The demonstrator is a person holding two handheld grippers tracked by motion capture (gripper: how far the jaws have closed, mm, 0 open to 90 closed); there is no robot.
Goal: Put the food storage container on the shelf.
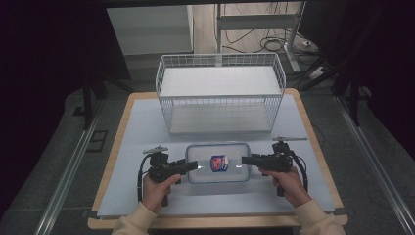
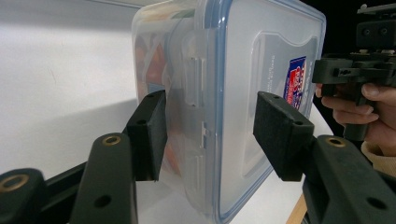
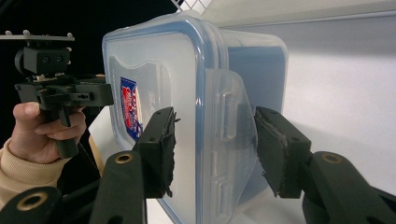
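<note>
Two hand-held grippers at the ends of a clear plastic food box with a blue-rimmed lid (image 1: 218, 169).

The right gripper (image 1: 243, 160) is clamped on the box's right end, jaws on lid and underside over the latch flap. The left gripper (image 1: 195, 164) straddles the left end, its inner jaw against the box and its outer one standing off the lid. The box lies near the front of the pale blue table mat (image 1: 142, 127), before a white wire basket (image 1: 220, 93).

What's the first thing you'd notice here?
A clear plastic box with a blue-edged lid sits at the table's front, with a gripper at each end: the left gripper and the right gripper. Behind it stands a big white wire basket.
</note>
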